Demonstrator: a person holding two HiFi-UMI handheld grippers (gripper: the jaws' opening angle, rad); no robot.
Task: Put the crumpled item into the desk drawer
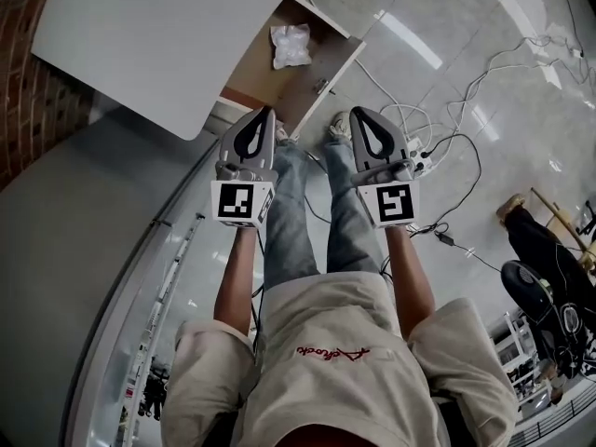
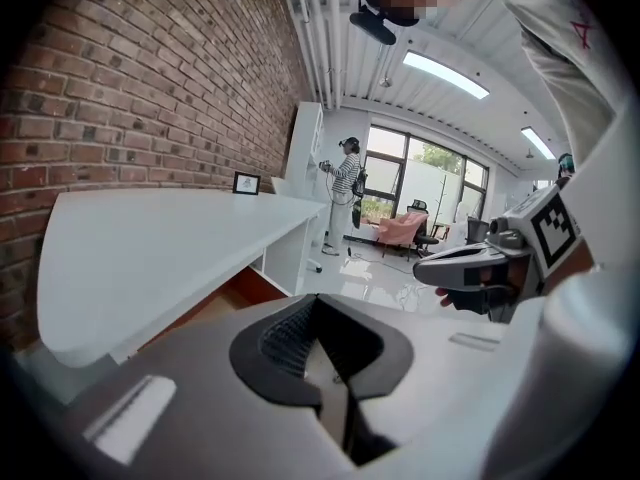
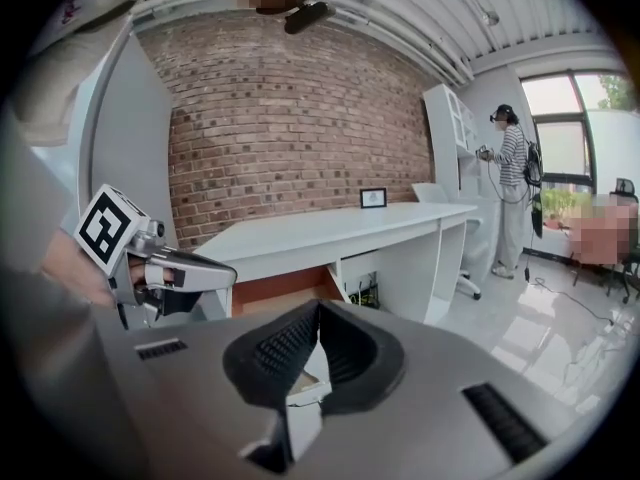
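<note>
White desk [image 1: 158, 35], open drawer [image 1: 332, 71], crumpled item [image 1: 291, 45] inside.
Left gripper [image 1: 266, 113], right gripper [image 1: 357, 113]: pressed together, empty, short of the drawer; best push its front squarely.

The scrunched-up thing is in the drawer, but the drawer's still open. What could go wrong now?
1. The drawer sticks out open, just ahead of the person's shoes. A knee could bump it and jolt the crumpled item.
2. Cables and a power strip lie on the floor right beside the shoes. A sideways step might trip the person.
</note>
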